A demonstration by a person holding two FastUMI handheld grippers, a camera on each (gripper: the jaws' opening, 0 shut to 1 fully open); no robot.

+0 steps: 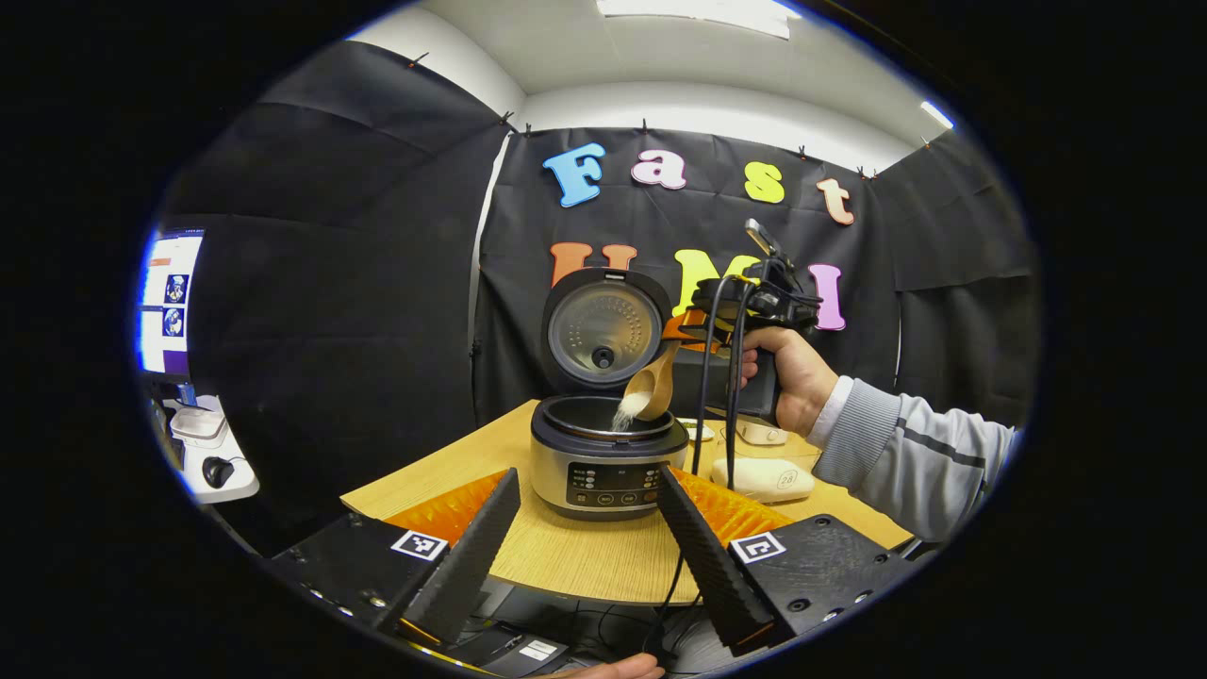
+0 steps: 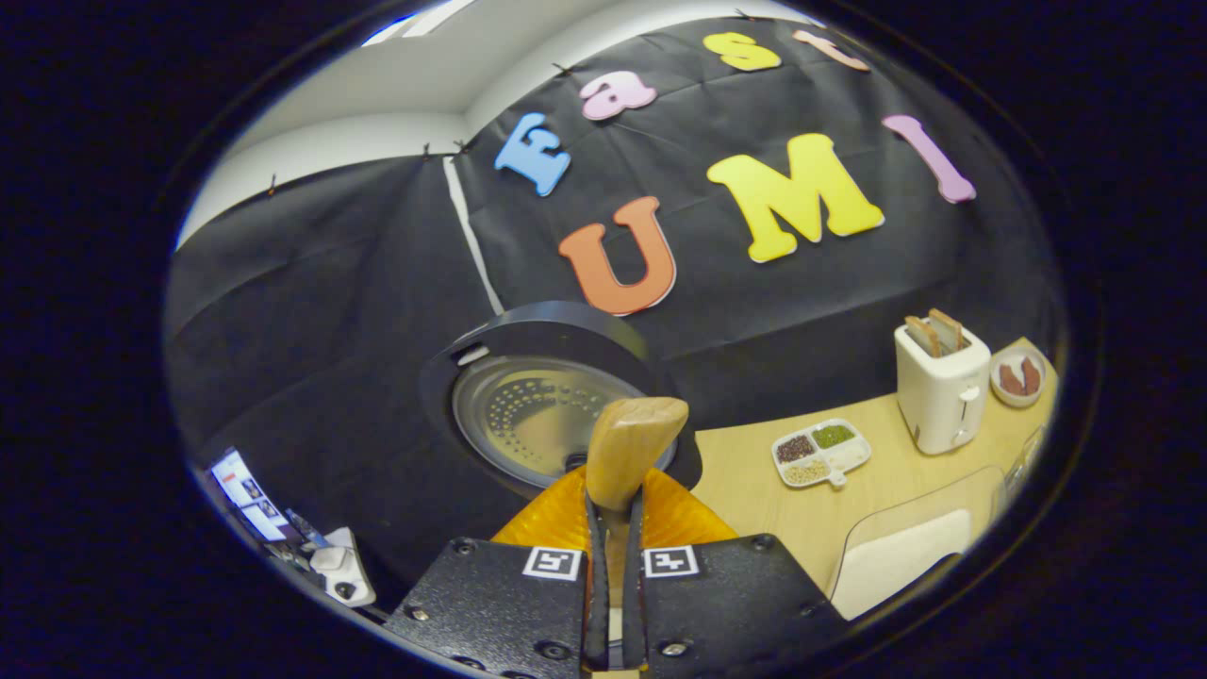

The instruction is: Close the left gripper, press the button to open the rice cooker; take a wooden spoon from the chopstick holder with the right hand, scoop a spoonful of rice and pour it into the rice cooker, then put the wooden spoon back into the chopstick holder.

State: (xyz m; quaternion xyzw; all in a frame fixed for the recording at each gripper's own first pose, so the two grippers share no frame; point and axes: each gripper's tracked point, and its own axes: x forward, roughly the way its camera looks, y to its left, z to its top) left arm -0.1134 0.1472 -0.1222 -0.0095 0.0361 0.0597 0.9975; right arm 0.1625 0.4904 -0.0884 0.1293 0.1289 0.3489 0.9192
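The rice cooker stands on the wooden table with its lid raised. Over the pot, a wooden spoon tips downward and white rice falls from it into the inner pot. My right gripper, held by a hand, is shut on the spoon's handle. In the right gripper view the handle sticks up between the closed fingers of that gripper, with the lid's inside behind it. My left gripper stands open, low in front of the cooker, touching nothing.
A white container lies right of the cooker, and cables hang from the right gripper. A divided dish of grains, a white toaster and a small bowl stand farther off. A monitor is at the left.
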